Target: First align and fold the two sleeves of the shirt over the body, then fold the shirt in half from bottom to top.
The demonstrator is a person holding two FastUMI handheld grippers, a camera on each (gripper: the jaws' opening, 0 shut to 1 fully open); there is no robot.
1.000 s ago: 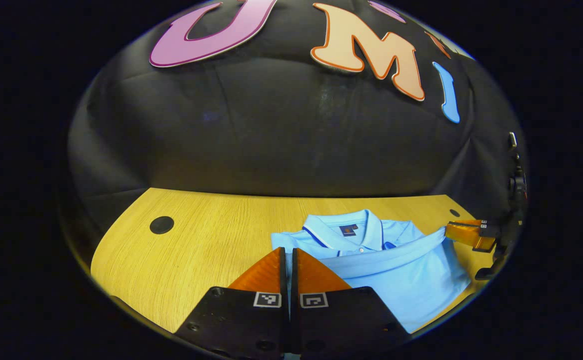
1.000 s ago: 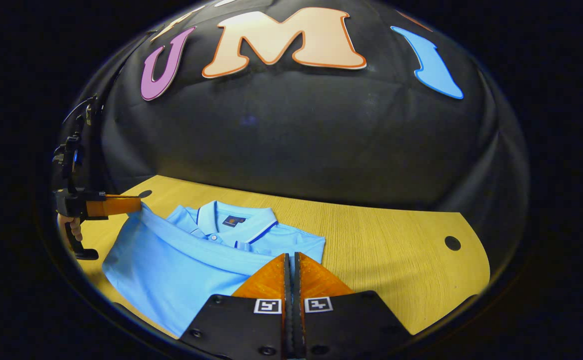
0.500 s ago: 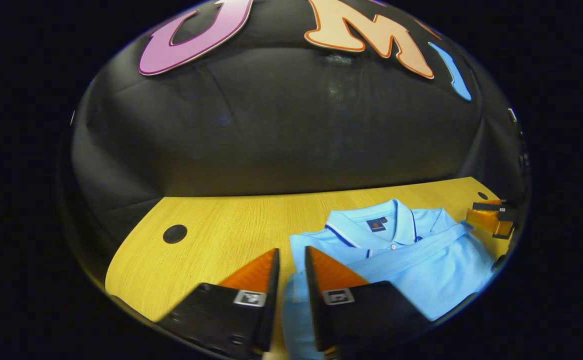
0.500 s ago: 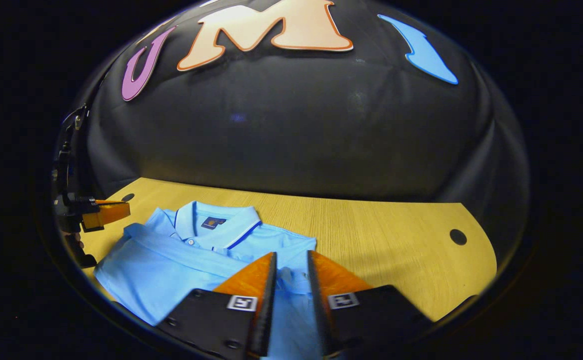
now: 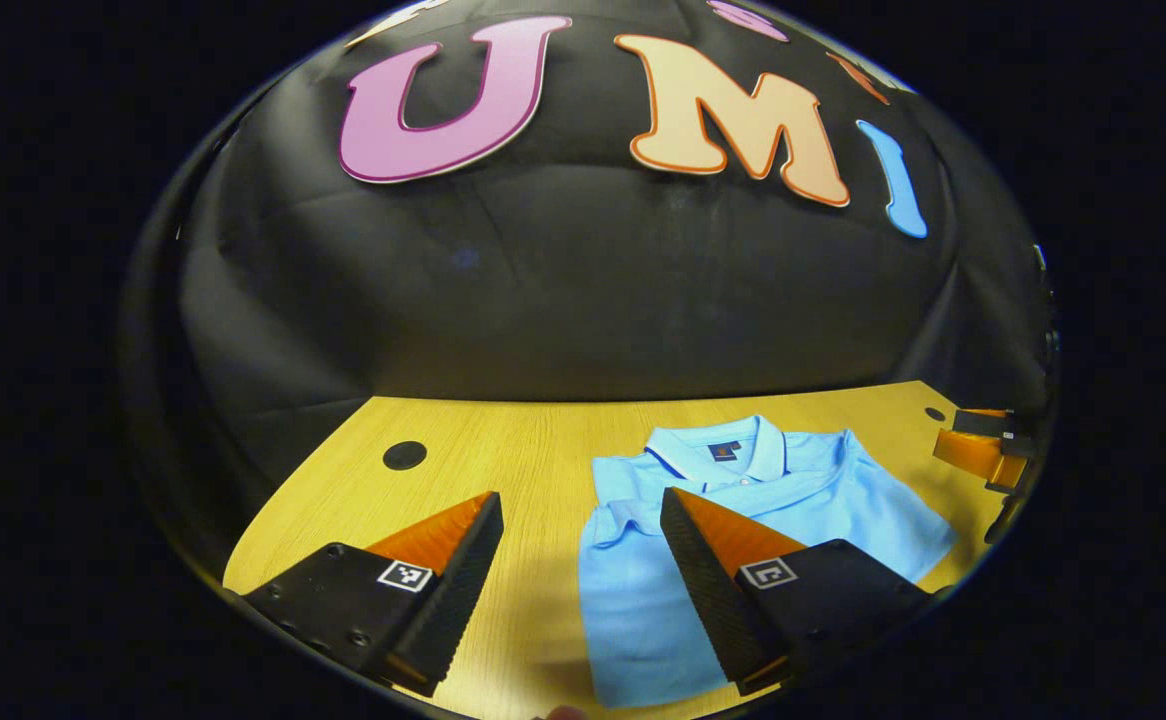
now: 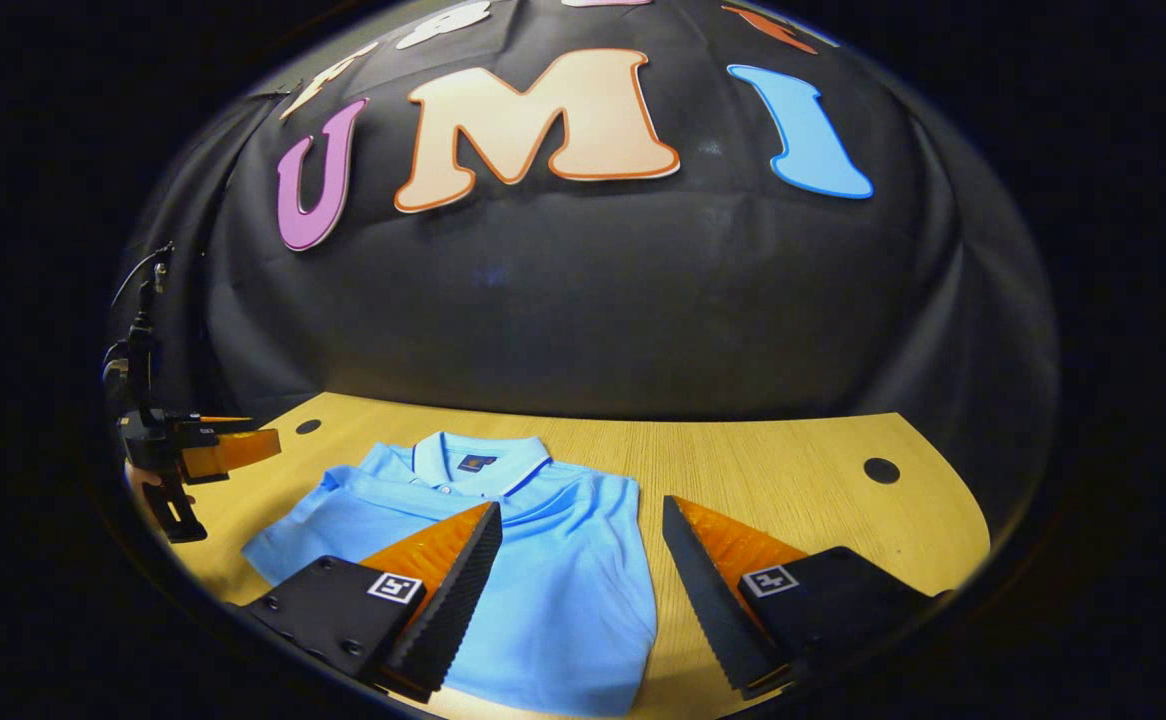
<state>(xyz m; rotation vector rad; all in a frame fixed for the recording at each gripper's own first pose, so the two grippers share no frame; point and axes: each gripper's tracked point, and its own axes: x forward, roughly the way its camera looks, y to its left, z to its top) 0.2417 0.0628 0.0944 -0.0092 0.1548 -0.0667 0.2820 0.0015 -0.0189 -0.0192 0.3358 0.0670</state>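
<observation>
Jaws of both grippers gape wide and hold nothing, above the shirt [image 5: 803,490] lying flat on the table [image 5: 503,450].

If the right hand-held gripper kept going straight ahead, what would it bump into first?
Probably the blue shirt, near its right edge. The right hand-held gripper is open, with that edge lying between its fingers on the wooden table. Depth is hard to judge here.

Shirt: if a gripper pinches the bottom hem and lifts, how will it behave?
The shirt probably drapes limply: thin knit, lying flat with soft creases. Likely light. The sleeves, folded loosely over the body, may slide open. It may slip on the smooth wooden table.
</observation>
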